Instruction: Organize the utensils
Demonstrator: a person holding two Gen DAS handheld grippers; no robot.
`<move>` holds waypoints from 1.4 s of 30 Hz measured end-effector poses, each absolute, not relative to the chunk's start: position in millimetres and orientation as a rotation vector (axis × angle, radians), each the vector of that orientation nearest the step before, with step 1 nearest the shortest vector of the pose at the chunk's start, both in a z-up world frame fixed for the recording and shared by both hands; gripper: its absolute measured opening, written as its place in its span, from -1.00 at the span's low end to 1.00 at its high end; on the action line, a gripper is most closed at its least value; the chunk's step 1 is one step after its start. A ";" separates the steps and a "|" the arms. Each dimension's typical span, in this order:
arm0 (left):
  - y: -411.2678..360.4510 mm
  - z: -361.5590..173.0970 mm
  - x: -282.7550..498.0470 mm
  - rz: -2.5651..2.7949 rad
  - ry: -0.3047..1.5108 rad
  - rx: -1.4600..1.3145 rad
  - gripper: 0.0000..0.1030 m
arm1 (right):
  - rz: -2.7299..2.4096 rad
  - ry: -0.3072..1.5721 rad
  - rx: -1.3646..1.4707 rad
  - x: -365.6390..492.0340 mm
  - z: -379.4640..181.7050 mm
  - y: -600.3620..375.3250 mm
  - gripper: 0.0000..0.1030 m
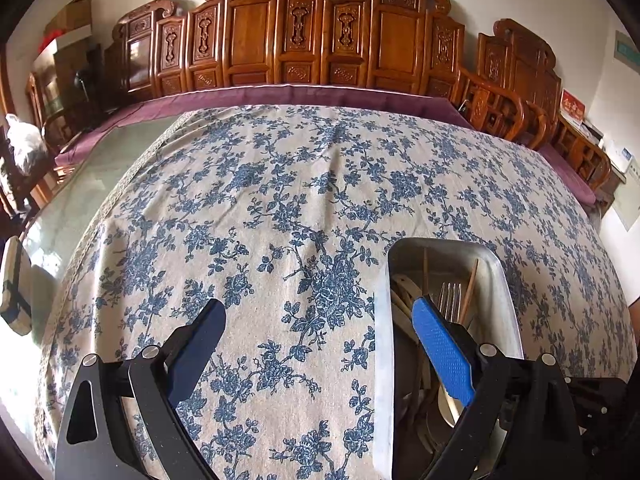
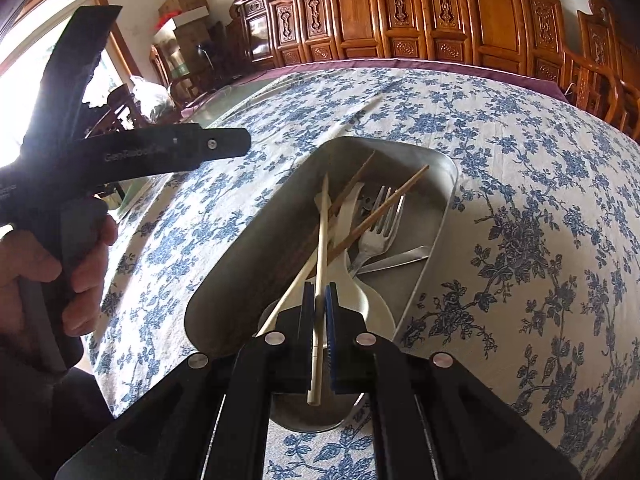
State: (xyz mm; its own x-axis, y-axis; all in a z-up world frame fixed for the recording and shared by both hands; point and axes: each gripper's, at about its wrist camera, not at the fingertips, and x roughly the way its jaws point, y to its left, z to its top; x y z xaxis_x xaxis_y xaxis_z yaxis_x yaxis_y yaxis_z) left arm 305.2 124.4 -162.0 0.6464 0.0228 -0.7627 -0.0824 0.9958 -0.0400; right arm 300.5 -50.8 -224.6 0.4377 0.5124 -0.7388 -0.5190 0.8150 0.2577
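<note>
A metal tray (image 2: 256, 240) sits on the floral tablecloth and holds brown chopsticks (image 2: 384, 208), a fork (image 2: 380, 224), a knife (image 2: 400, 258) and a white spoon (image 2: 372, 300). My right gripper (image 2: 320, 296) is shut on a white chopstick (image 2: 321, 248) above the tray's near end. A second white chopstick (image 2: 288, 300) lies in the tray beside it. My left gripper (image 1: 316, 312) is open and empty; its right finger (image 1: 440, 352) hangs over the tray (image 1: 508, 304), its left finger (image 1: 200, 344) over the cloth. The left gripper also shows in the right wrist view (image 2: 140, 152), left of the tray.
The blue floral tablecloth (image 1: 280, 200) covers most of a glass-topped table (image 1: 100, 184). Carved wooden chairs (image 1: 280, 40) line the far edge. A window and stacked boxes (image 2: 180, 12) stand at the far left.
</note>
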 end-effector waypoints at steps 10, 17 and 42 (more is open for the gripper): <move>121.4 -164.8 305.7 0.061 0.870 -0.064 0.76 | 0.637 0.843 -0.012 297.2 -213.1 -60.9 -0.61; 112.9 -163.9 300.0 0.046 0.868 -0.061 0.76 | 0.630 0.788 0.001 291.6 -197.2 -82.9 -0.61; 33.5 -123.0 194.2 -0.041 0.844 -0.047 0.85 | 0.304 0.685 0.038 214.8 -139.2 -189.2 0.91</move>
